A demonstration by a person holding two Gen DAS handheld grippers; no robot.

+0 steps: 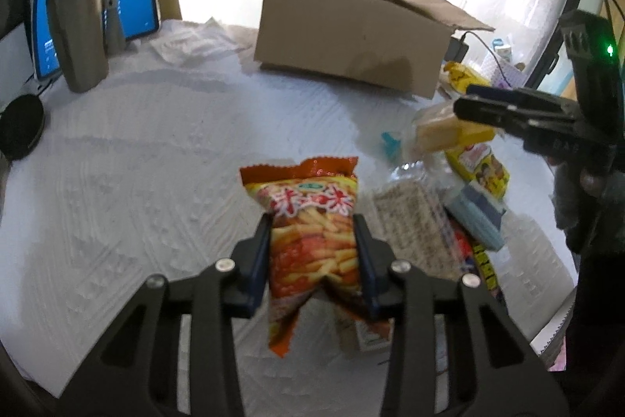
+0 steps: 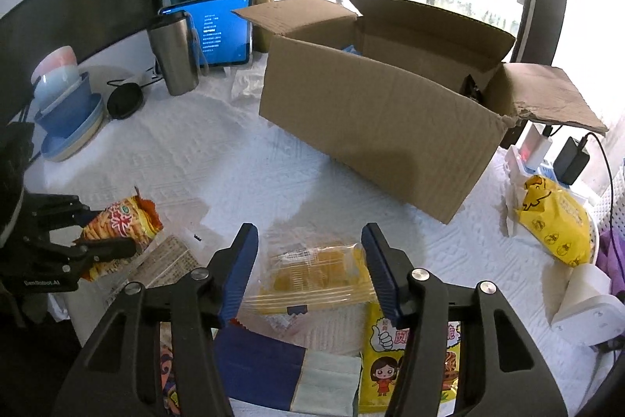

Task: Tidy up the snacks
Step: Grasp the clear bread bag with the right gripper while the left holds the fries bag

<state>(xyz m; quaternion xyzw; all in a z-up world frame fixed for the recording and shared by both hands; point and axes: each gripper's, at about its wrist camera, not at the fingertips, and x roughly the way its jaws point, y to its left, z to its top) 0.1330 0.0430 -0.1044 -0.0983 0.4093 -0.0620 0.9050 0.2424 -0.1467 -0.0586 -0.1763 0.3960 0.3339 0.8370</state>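
Presently, an orange crinkled packet of fry-shaped snacks (image 1: 312,233) is clamped by the left gripper (image 1: 312,253), a clear-wrapped yellow cake (image 2: 316,268) is straddled, grip uncertain, by the right gripper (image 2: 308,268), and several packets are left outside the open brown cardboard box (image 2: 371,127).

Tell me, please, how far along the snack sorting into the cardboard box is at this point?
Early stage. The cardboard box stands open; something blue shows inside, otherwise its contents are hidden. In hand: the left tool is shut on the orange chip bag, and the right tool straddles the clear-wrapped yellow snack. Left: the yellow cartoon packet and the yellow bag by the box.
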